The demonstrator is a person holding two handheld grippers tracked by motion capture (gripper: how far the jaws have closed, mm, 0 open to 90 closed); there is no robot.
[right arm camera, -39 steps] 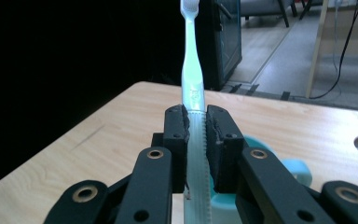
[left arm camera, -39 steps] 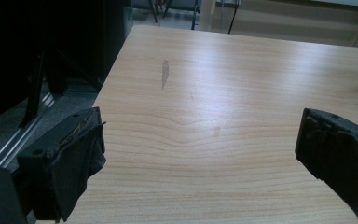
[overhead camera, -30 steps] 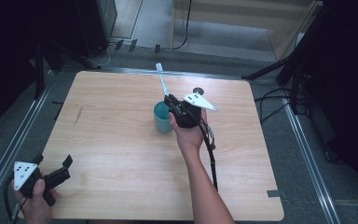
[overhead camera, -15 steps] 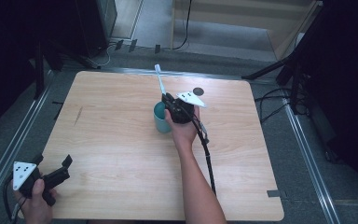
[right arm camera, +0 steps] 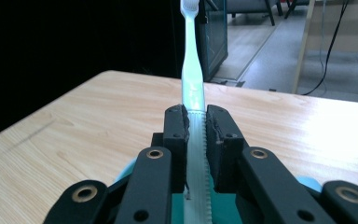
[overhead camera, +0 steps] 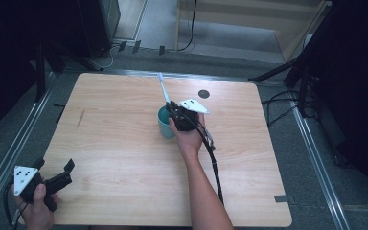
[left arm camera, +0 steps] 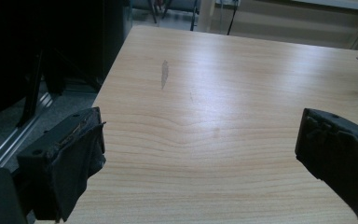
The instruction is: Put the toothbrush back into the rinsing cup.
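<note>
Since the earlier frame the right gripper (overhead camera: pixel 173 108) has sunk toward the cup (overhead camera: pixel 165 122), carrying the toothbrush (overhead camera: pixel 163 90) lower; the left gripper (overhead camera: pixel 63 174) has kept its place.

Toothbrush: pale blue-green plastic, slim and straight, with a ribbed strip along the handle (right arm camera: pixel 196 140) and a white bristle head cut off at the top edge of the right gripper view. It stands tilted, its lower end over the cup's mouth; whether that end touches the inside is hidden behind the gripper.

Cup: teal, round, smooth-walled, standing on the table (overhead camera: pixel 124 143) near its middle. In the right gripper view a teal sliver of rim shows below the black linkage (right arm camera: pixel 129 168).

Right gripper: black jaws with worn rubber pads, clamped on the toothbrush handle directly above the cup.

Left gripper: black, padded jaws standing wide apart with nothing between them, at the table's near left corner, well apart from the cup; a hand (overhead camera: pixel 38 211) holds it.

Table: light wood grain, rounded corners, a dark scuff (left arm camera: pixel 164 73) left of the cup and a round dark spot (overhead camera: pixel 203 93) behind the cup.
</note>
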